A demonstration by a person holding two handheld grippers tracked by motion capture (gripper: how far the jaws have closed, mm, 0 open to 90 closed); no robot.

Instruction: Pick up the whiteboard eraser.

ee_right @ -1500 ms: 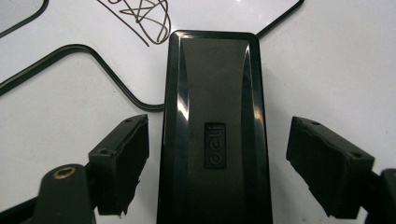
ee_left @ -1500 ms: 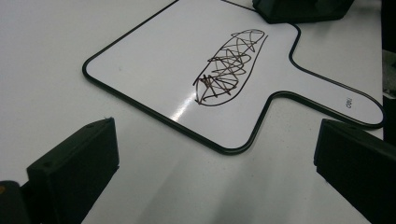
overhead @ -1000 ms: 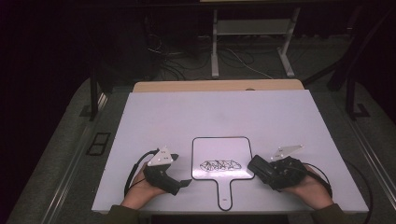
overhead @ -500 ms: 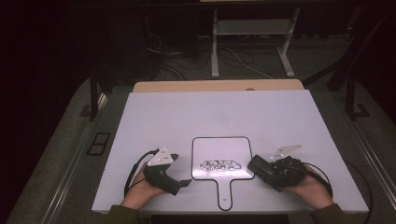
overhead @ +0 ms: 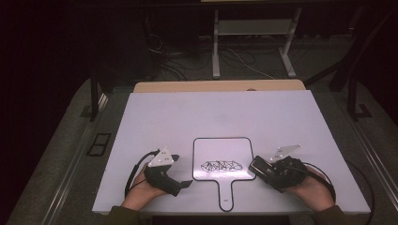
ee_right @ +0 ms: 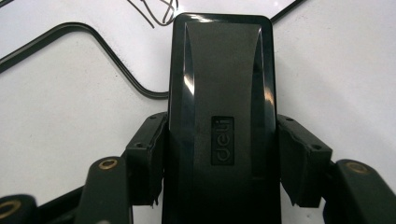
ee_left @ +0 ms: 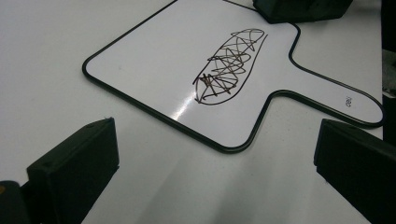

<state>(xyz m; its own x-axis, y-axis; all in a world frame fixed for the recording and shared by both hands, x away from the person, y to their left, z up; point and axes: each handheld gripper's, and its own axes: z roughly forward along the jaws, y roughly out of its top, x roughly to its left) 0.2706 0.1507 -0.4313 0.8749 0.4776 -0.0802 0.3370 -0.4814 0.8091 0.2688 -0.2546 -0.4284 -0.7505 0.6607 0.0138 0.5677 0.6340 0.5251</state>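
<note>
We find the right claw (ee_right: 219, 186) clamped on a black eraser (ee_right: 222, 116) at the right edge of the scribbled whiteboard paddle (overhead: 223, 157) on the desk (overhead: 211, 112); the left claw (ee_left: 215, 177) stands spread, empty

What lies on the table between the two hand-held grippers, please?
The high view shows a small handled whiteboard with a black scribble lying flat between the left hand-held gripper and the right hand-held gripper, which grips a black eraser.

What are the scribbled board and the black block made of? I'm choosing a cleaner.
Board: likely glossy coated whiteboard, given the glare streak, with a thin dark rim. Black block: apparently moulded hard plastic, semi-gloss, with sharp highlights and an embossed logo.
</note>
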